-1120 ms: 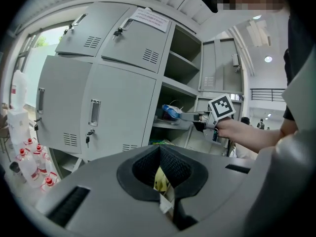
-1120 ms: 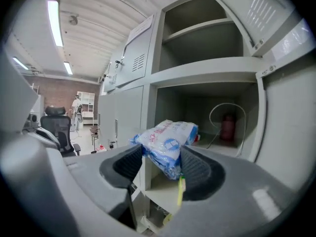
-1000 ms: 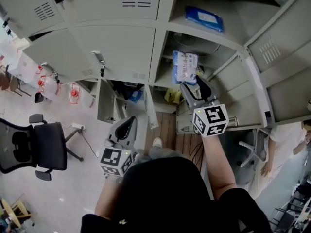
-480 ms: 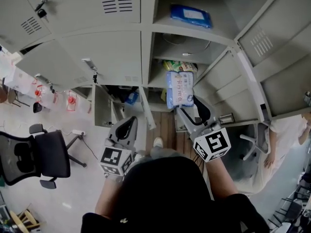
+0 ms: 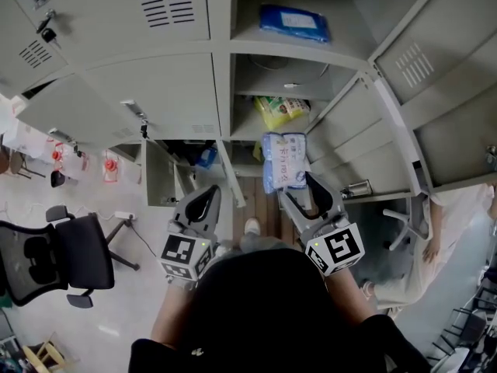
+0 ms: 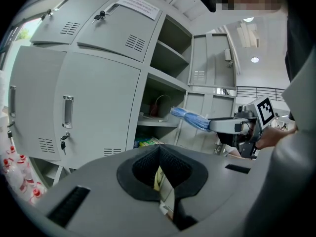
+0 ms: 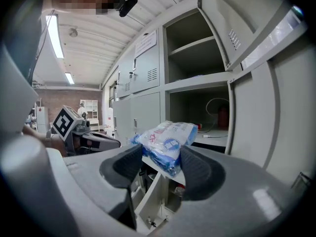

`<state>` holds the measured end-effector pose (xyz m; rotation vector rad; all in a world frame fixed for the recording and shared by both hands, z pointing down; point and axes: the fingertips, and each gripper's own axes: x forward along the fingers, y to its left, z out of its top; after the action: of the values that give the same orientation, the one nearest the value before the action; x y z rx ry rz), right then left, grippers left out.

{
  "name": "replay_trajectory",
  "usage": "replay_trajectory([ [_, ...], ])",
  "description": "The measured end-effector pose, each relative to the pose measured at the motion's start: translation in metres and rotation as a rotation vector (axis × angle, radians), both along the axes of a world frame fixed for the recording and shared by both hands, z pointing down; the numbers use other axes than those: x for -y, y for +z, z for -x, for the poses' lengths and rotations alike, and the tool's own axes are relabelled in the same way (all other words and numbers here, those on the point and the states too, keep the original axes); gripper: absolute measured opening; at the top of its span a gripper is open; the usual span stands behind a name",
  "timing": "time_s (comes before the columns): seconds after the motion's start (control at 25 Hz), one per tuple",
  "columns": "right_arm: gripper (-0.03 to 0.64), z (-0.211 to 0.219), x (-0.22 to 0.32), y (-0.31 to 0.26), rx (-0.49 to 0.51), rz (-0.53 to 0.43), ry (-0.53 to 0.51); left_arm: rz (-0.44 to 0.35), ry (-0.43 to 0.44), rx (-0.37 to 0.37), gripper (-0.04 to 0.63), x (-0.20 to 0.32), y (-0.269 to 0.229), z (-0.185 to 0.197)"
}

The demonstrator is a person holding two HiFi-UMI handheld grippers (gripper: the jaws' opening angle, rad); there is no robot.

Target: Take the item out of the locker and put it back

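Head view, left to right: an office chair (image 5: 58, 247) stands at lower left, and closed doors (image 5: 147, 92) fill the upper left of the locker (image 5: 221, 84). The left gripper (image 5: 204, 202) hangs low, left of centre. In the left gripper view its jaws are pressed together with nothing between them (image 6: 159, 151).

At frame centre the right gripper (image 5: 299, 191) is clenched on a blue-and-white packet (image 5: 284, 160), with one pad on each side of the packet's lower end in the right gripper view (image 7: 167, 141). The packet sits in front of the open column, outside any compartment. Behind it, a yellow-green packet (image 5: 281, 109) lies in the middle compartment and a blue packet (image 5: 293, 23) on the shelf above. An open door (image 5: 365, 138) stands at the right.

Assessment: removal appears complete. Returning the packet to its compartment and releasing it are outstanding.
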<state>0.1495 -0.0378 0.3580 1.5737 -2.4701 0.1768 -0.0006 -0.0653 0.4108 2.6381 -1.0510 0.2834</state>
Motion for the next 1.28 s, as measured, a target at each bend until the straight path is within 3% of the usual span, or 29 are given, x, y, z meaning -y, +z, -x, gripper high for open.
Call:
replay_trajectory([
  [0.52,0.236,-0.002,0.012,0.012,-0.006,0.016,-0.010,0.019,-0.009,0.017,0.012,0.000,0.008,0.000],
  [1.28,0.235,0.006,0.060,0.064,-0.049,0.075,-0.009,0.039,-0.129,0.060,0.012,-0.017,0.011,0.046],
])
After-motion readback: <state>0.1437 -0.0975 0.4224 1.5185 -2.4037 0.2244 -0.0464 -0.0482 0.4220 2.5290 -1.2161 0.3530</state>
